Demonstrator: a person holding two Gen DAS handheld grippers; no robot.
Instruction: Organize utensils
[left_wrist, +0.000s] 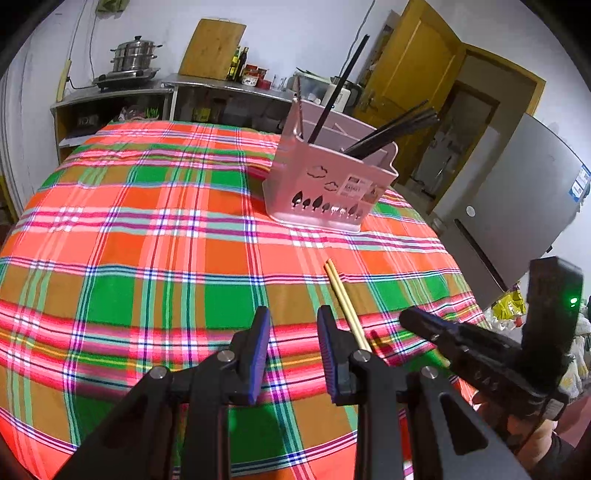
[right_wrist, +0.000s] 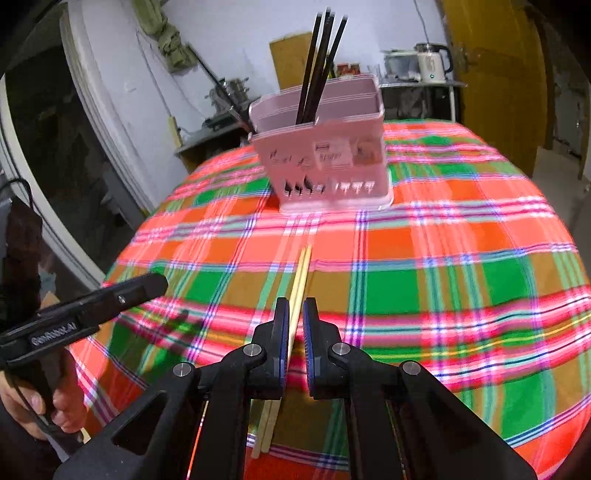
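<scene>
Straddling the pale wooden chopsticks (right_wrist: 300, 280), the right gripper (right_wrist: 295, 325) fingers, narrowly apart, should be closed squarely before transfer to the pink utensil caddy (right_wrist: 325, 155); the left gripper (left_wrist: 293, 343) is held wide apart.

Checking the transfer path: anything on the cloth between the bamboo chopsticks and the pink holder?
Nothing visible. The bamboo chopsticks lie between the right claw's fingers, and only bare plaid tablecloth runs from their tips to the pink holder. The left claw sits off to the side.
</scene>
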